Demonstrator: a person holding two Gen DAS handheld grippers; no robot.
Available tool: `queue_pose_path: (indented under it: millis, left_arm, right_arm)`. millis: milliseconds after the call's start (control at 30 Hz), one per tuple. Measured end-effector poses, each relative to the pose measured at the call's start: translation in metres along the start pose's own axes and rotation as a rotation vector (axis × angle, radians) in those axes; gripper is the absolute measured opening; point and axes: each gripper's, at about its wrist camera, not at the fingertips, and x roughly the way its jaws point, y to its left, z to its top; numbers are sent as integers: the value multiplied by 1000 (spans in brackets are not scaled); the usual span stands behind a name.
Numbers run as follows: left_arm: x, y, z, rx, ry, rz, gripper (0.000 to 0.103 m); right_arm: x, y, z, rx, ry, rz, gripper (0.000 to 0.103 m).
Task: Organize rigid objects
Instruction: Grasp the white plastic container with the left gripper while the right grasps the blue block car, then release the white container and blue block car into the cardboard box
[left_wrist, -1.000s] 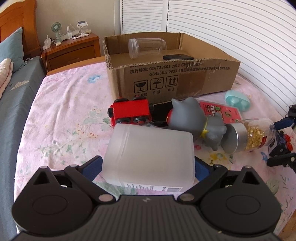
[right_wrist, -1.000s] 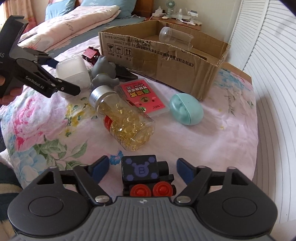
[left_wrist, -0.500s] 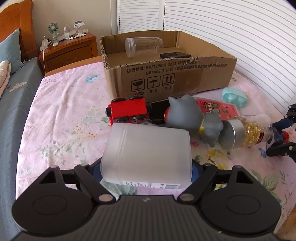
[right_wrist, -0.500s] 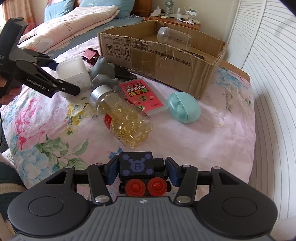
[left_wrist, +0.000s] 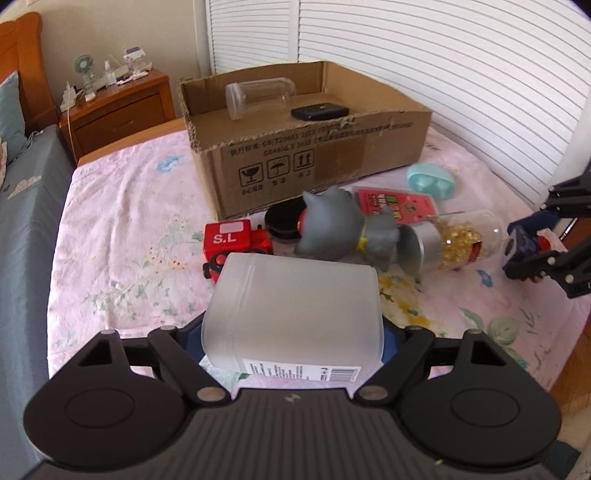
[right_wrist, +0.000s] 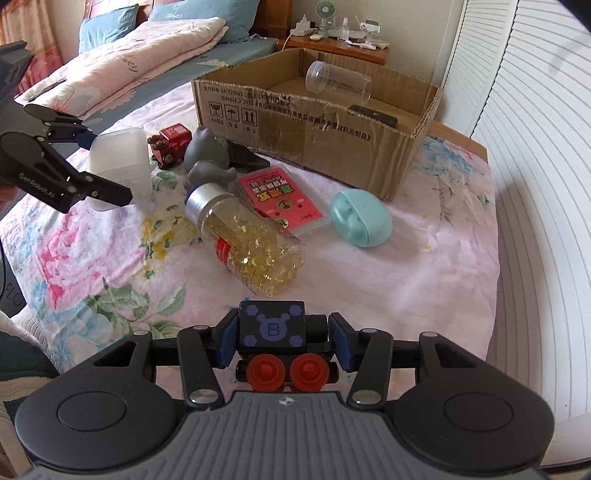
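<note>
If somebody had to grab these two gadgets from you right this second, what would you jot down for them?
Left gripper: jaws have just closed on the frosted plastic box, pads pressing its sides.
Right gripper: shut on the blue toy train car.
Cardboard box already holds a clear jar and a black phone.
Still on the bedspread: red toy train, grey toy figure, capsule bottle, pink card pack, teal case.
Next, probably: carry both held items to the box, then the rest.
</note>
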Motion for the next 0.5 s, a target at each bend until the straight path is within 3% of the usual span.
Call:
queue_pose_path:
  millis: [300, 500]
  left_arm:
    - [-22, -7, 16, 54, -7, -41, 84]
    - [-29, -6, 41, 66, -57, -34, 84]
  right_arm:
    - [-16, 1, 15, -13, -32, 12, 56]
    - [-24, -1, 35, -25, -67, 9, 56]
